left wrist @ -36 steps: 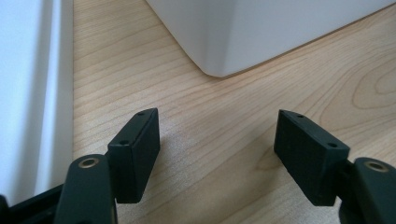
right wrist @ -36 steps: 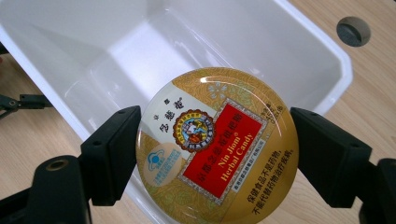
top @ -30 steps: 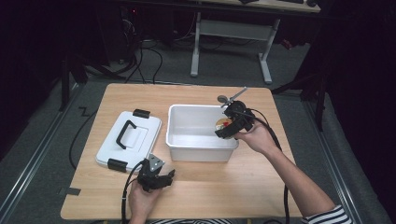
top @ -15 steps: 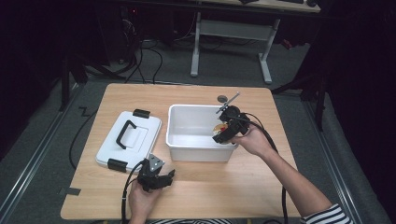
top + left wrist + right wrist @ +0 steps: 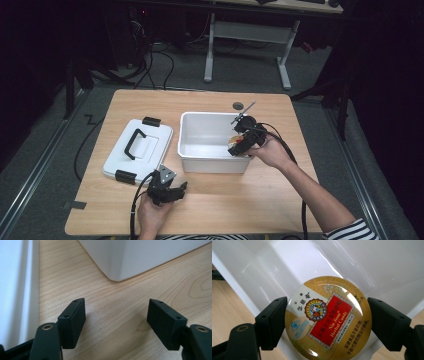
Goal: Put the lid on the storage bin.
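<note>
Where things sit on the bench

Box in the middle, lid just left of it. Candy tin over box's right edge. Left gripper in front of box, near lid.

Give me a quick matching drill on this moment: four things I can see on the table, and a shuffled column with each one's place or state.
Things:
1. candy tin
2. white bin
3. white lid
4. left tool

States:
A. flat on the table, handle up, left of the bin
B. open, holding nothing, low over bare wood
C. clamped between the right tool's jaws at the bin's right rim
D. uncovered, mid-table

Pairs: 1-C, 2-D, 3-A, 4-B
</note>
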Available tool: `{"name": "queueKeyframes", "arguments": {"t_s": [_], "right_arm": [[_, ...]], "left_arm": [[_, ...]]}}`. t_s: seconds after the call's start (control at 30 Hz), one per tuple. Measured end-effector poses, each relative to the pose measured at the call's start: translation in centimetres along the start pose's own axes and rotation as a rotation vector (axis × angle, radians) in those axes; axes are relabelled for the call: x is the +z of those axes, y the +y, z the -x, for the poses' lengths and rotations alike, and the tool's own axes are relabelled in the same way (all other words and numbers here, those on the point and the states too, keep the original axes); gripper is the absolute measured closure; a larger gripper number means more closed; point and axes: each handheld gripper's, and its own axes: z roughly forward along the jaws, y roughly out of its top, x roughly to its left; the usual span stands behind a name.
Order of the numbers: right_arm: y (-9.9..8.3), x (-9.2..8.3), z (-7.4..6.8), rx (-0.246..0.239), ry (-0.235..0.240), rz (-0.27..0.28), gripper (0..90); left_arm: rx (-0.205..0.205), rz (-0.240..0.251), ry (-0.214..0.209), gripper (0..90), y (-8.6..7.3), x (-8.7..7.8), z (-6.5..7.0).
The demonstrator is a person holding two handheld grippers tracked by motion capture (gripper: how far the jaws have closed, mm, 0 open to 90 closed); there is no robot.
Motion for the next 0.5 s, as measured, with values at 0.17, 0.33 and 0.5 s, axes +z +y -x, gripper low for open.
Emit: {"name": "queueKeyframes", "arguments": {"t_s": [0.17,0.33,0.5], "right_arm": [[-0.1,0.23,0.04,-0.006,-0.014,-0.015,20.0],[-0.23,0.33,0.18,-0.001,-0.013,-0.024,19.9],[-0.28,0.31,0.2,0.012,-0.007,-0.027,19.8]], "left_arm": [[0.0,0.0,-0.001,31.7,0.0,0.0,0.0],[-0.001,0.0,0.0,31.7,0.0,0.0,0.0],[-0.001,0.0,-0.001,31.7,0.0,0.0,0.0]]}}
